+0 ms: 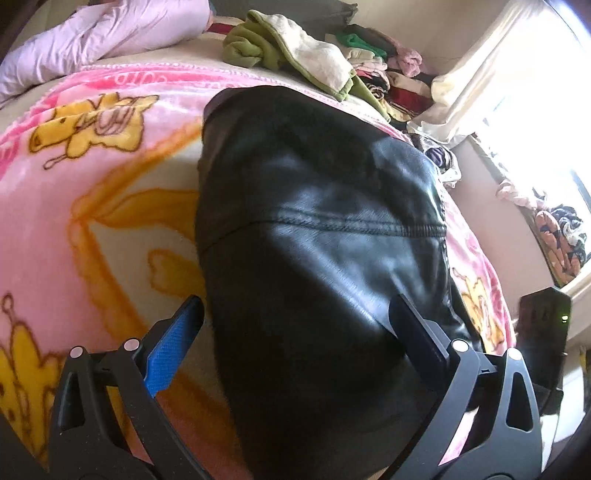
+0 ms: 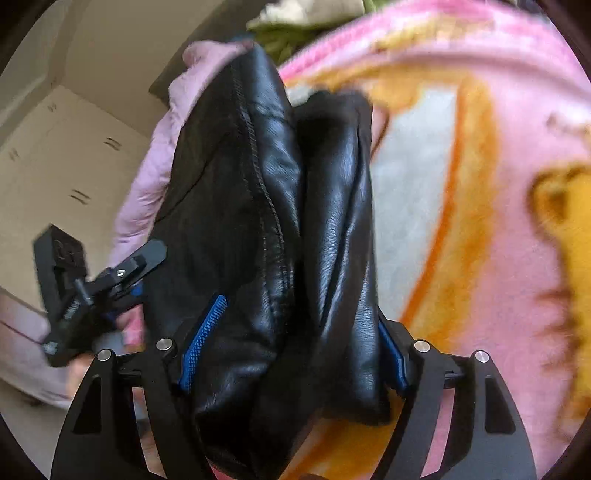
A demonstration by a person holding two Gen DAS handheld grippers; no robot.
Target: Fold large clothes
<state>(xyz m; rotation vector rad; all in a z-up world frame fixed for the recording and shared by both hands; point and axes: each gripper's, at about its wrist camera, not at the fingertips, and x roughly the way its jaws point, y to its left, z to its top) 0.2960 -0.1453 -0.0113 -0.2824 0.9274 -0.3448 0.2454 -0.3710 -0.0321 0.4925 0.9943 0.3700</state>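
A black leather jacket (image 1: 314, 206), folded into a thick bundle, lies lengthwise on the pink cartoon blanket (image 1: 92, 177). My left gripper (image 1: 297, 302) stands open and wide over its near end. The blue left pad hangs beside the jacket's edge and the right finger is above the leather. In the right wrist view the bundled jacket (image 2: 266, 206) fills the space between the fingers of my right gripper (image 2: 301, 314). Both blue pads press on its sides, so it is shut on the jacket. The left gripper (image 2: 96, 288) shows at that view's left edge, next to the jacket.
A green and cream garment (image 1: 295, 51) and a lilac quilt (image 1: 110, 33) lie at the far side of the bed. Stacked clothes (image 1: 388, 70) sit by the bright window (image 1: 535, 122). White cupboard doors (image 2: 66, 166) stand to the left.
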